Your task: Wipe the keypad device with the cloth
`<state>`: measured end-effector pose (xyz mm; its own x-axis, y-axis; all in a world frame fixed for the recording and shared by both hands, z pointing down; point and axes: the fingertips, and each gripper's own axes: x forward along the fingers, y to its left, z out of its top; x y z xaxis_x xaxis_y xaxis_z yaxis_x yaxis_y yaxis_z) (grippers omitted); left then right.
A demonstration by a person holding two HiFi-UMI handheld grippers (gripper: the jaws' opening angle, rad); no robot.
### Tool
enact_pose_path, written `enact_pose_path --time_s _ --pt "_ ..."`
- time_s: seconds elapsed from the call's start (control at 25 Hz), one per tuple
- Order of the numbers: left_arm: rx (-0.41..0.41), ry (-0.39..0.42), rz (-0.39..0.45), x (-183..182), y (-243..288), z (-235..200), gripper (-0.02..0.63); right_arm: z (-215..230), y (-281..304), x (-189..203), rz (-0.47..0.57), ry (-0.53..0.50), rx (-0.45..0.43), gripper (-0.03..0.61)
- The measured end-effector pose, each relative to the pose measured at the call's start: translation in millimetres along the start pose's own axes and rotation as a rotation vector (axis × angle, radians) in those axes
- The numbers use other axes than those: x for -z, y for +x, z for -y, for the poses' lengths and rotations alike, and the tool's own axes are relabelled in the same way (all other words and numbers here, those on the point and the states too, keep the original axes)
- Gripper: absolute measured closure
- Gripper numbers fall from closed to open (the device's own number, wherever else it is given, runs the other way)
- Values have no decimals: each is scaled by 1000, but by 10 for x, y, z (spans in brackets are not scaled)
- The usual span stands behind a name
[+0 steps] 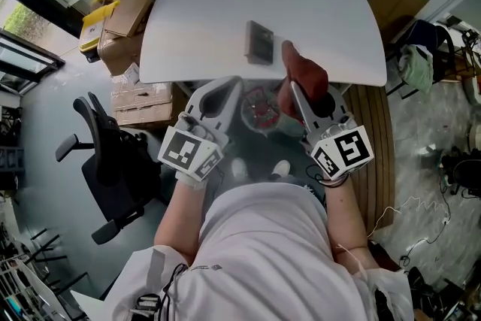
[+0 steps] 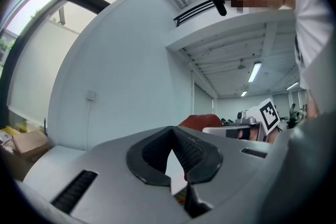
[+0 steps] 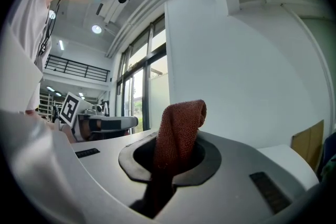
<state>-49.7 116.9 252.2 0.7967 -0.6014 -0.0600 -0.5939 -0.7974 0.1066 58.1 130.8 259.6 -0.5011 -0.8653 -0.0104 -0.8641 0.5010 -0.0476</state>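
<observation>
The dark rectangular keypad device lies flat near the middle of the white table. A rust-red cloth stands up from my right gripper, which is shut on it; in the right gripper view the cloth fills the gap between the jaws and folds over at the top. My left gripper is shut with nothing in it, and its jaws meet at the tips. Both grippers hang at the table's near edge, tilted upward, short of the keypad. The left gripper view also catches the cloth off to its right.
Cardboard boxes are stacked left of the table, with a black office chair nearer to me. A bin holding red items sits under the table's front edge. Flat cardboard and bags lie to the right.
</observation>
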Motion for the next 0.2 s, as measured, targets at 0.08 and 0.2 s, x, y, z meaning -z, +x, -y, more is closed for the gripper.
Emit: enact_pose_path --time_s 0.08,0.2 --pt "1 -2 -8 12 -14 -34 603 -26 25 8 -3 1 2 525" --pt "7 -19 -13 24 -40 -77 603 -81 63 17 -7 3 2 525"
